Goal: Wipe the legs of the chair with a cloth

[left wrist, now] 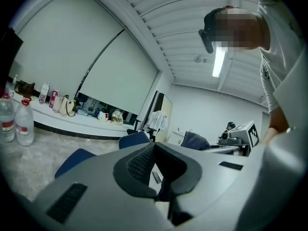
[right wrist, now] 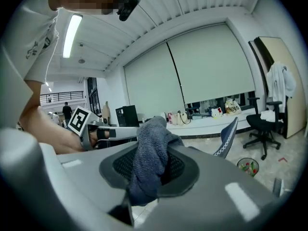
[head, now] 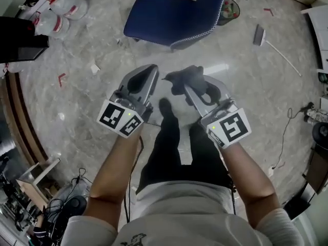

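Observation:
The blue chair stands on the marble floor ahead of me; its seat hides the legs. It shows again in the left gripper view as a blue seat, and in the right gripper view as a blue edge. My right gripper is held out in front of my body, shut on a dark grey cloth. That cloth bunches between the pads and hangs below them. My left gripper is alongside it, jaws meeting at the tips with nothing between them. Both are short of the chair.
Two water bottles stand at the far left on the floor. A round bin sits right of the chair, with a long-handled tool lying beyond it. Cables and gear lie at the lower left. A black office chair stands further off.

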